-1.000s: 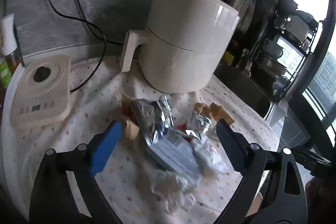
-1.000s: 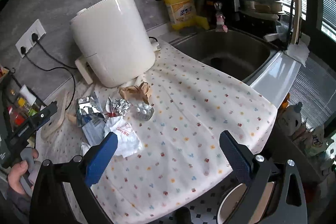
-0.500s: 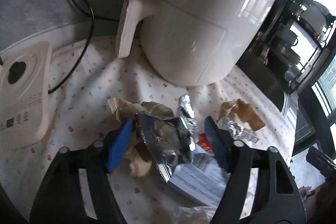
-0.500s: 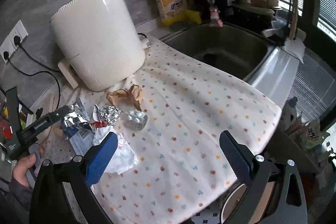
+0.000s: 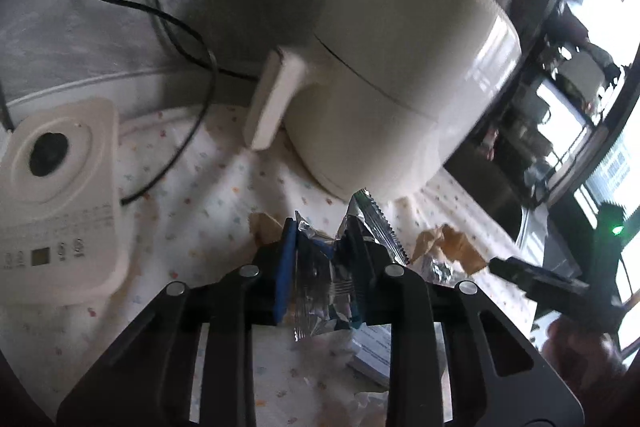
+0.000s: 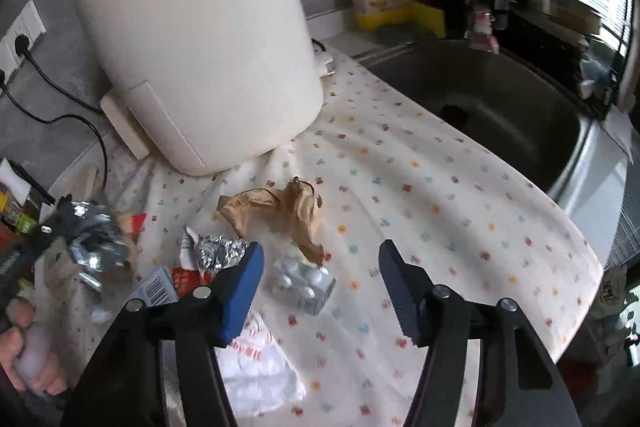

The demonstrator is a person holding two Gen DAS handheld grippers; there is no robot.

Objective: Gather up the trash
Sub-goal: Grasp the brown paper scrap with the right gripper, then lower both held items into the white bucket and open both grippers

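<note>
The left gripper (image 5: pixel 320 247) is clamped on a silver foil wrapper (image 5: pixel 320 279), lifted clear at nine o'clock of the pile: first pickup is underway. The right gripper (image 6: pixel 320 279) gapes, holding nothing, over the blister pack (image 6: pixel 304 283), brown crumpled paper (image 6: pixel 280 211) at twelve o'clock. Next, likely descend and pinch it.

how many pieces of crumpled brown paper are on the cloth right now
1 clearly: the brown paper lies on the cloth in front of the white appliance, behind the pill pack. Tan scraps beside the left gripper may be more; too hidden to tell.
</note>
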